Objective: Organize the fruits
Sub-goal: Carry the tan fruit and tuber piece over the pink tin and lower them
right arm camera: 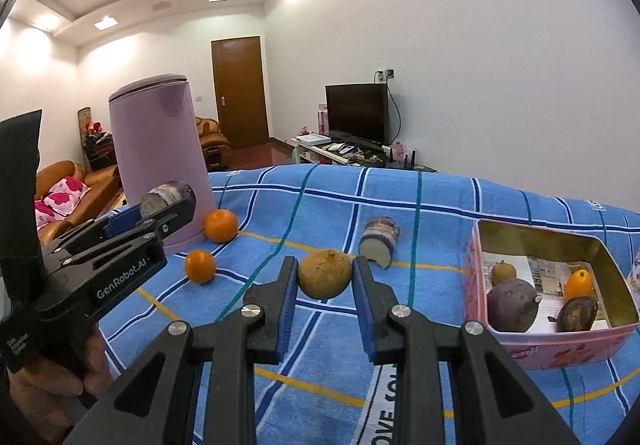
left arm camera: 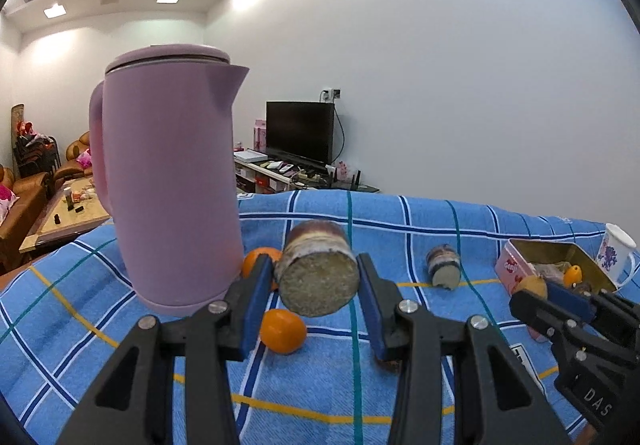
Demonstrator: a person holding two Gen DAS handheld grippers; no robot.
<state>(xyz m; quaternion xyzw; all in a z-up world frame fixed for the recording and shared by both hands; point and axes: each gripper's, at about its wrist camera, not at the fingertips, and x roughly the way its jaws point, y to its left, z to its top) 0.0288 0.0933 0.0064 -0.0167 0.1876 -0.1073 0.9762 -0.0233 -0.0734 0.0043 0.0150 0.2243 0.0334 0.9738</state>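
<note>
My left gripper (left arm camera: 317,272) is shut on a cut sugarcane piece (left arm camera: 318,271) and holds it above the blue checked cloth; it also shows in the right wrist view (right arm camera: 166,201). My right gripper (right arm camera: 325,273) is shut on a round brownish-yellow fruit (right arm camera: 325,274), held above the cloth; it shows in the left wrist view (left arm camera: 532,287) too. Two oranges (right arm camera: 220,226) (right arm camera: 199,266) lie near the kettle. A second sugarcane piece (right arm camera: 379,241) lies mid-cloth. The pink tin box (right arm camera: 560,345) at right holds several fruits.
A tall lilac kettle (left arm camera: 172,185) stands at the left of the cloth, close to my left gripper. A white mug (left arm camera: 614,255) stands behind the tin box. The cloth-covered table edge runs along the far side; a TV and sofas lie beyond.
</note>
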